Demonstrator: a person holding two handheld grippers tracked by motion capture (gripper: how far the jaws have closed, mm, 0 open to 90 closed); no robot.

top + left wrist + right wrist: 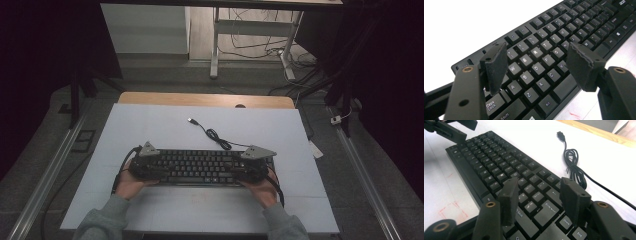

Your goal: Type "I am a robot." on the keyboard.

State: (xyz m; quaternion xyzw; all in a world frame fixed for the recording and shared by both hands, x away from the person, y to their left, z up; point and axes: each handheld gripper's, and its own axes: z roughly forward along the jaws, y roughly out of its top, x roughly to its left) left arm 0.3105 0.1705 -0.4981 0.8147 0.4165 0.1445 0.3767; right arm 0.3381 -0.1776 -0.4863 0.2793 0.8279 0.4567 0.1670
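Left hand-held gripper (536, 60) spread wide above keyboard (544, 57), right hand-held gripper (539, 195) likewise, nothing held

I see a black keyboard (200, 167) lying flat on the white table sheet (150, 130), long side toward me. My left gripper (145, 167) sits over the keyboard's left end, my right gripper (250, 169) over its right end; jaw state not discernible. The keyboard's cable (217, 137) runs from its far edge, bunched partway, ending in a USB plug (191, 120) beyond the keyboard.
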